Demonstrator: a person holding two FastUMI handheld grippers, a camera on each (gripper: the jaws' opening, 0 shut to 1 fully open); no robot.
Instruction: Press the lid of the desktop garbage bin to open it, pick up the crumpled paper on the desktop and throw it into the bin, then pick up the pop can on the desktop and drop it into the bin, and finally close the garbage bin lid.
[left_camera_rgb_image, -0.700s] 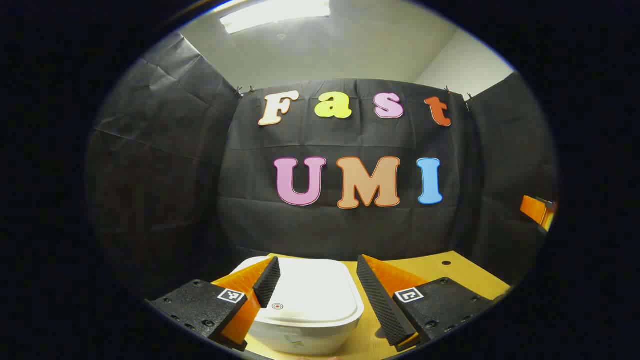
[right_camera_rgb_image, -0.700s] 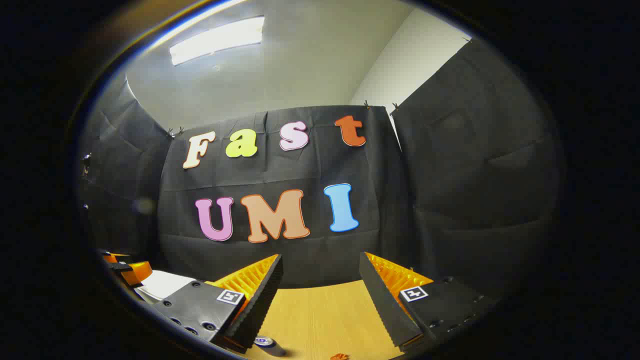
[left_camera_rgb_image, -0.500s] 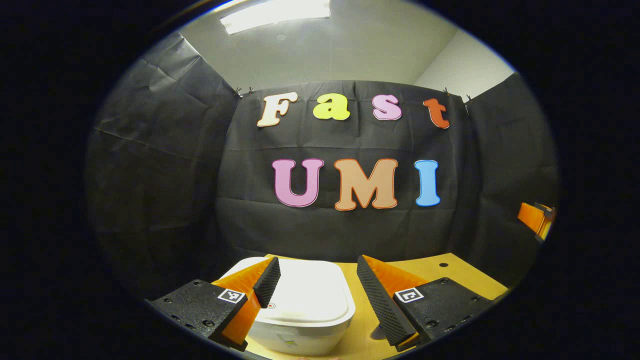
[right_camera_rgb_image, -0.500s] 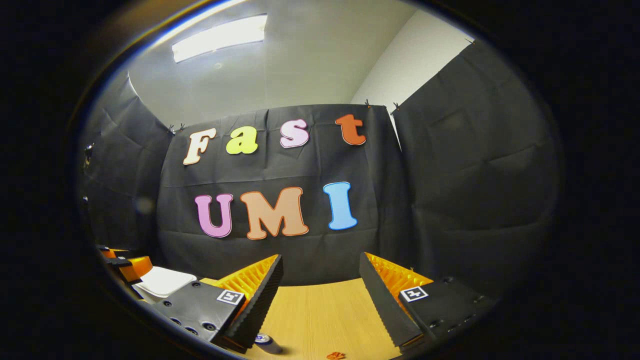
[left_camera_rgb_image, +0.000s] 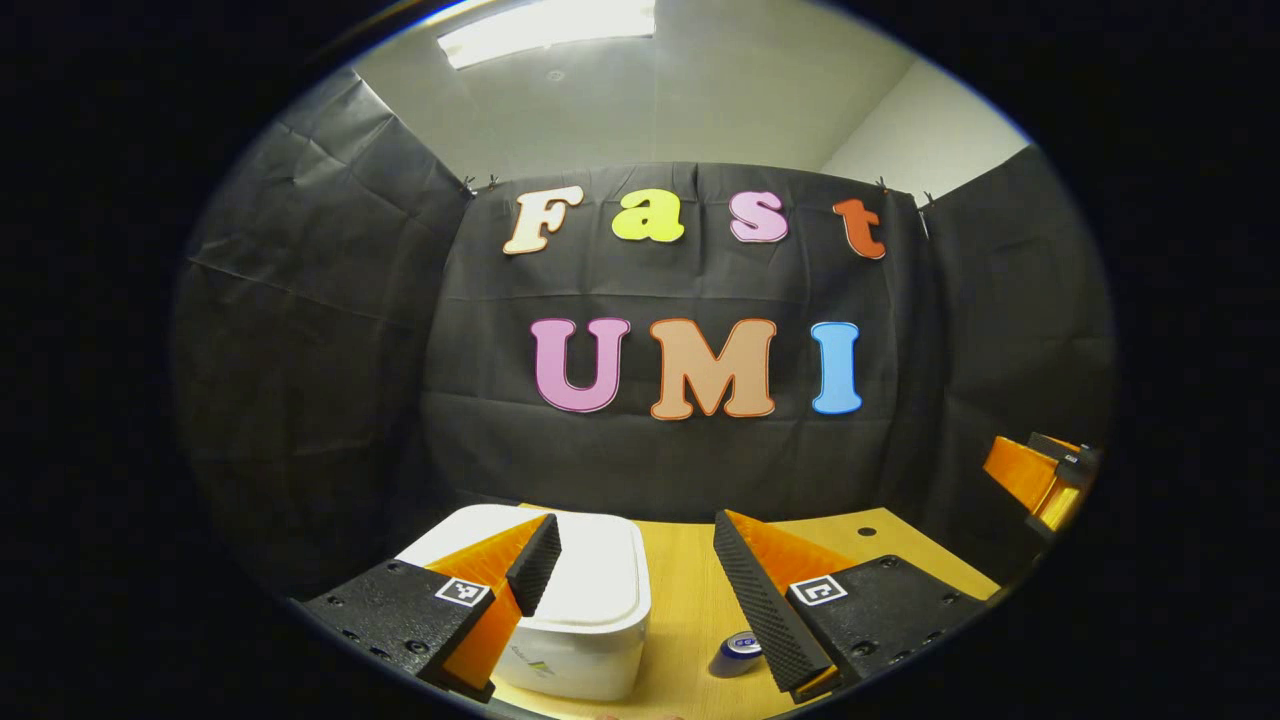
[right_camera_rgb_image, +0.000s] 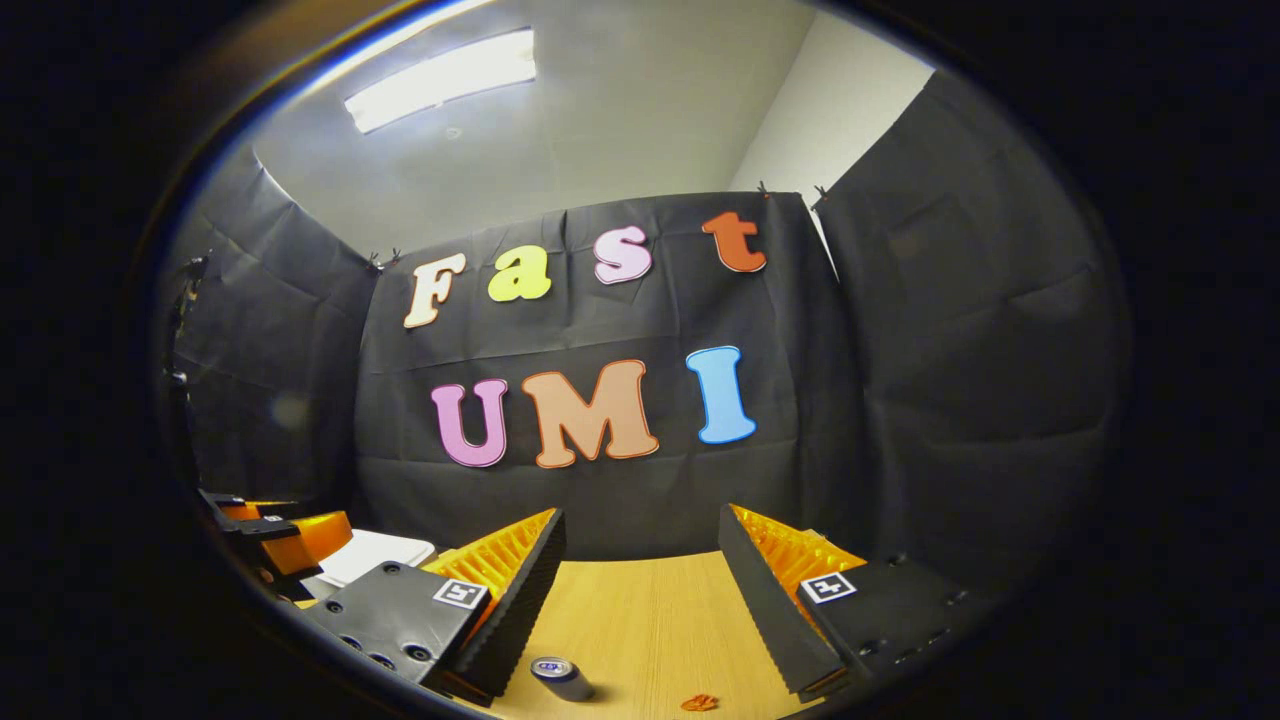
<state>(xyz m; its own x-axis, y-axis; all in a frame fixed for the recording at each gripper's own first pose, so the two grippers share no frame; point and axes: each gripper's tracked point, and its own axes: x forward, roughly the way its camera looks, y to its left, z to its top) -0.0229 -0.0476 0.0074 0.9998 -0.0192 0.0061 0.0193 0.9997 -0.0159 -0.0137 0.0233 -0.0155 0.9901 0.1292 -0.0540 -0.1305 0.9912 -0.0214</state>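
Both tools spread apart, empty: left tool (left_camera_rgb_image: 637, 590) beside closed white bin (left_camera_rgb_image: 585, 610), right tool (right_camera_rgb_image: 640, 600) above pop can (right_camera_rgb_image: 560, 677). Risk: lid unopened, can rolling.

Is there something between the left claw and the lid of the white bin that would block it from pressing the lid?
Nothing visible blocks it. The left claw is open, and the closed lid of the bin lies just ahead of it. The pop can stands apart on the table, off to the side.

sharp, evenly lit by a glaring ceiling light (left_camera_rgb_image: 548, 22); fisheye bending toward the edges.
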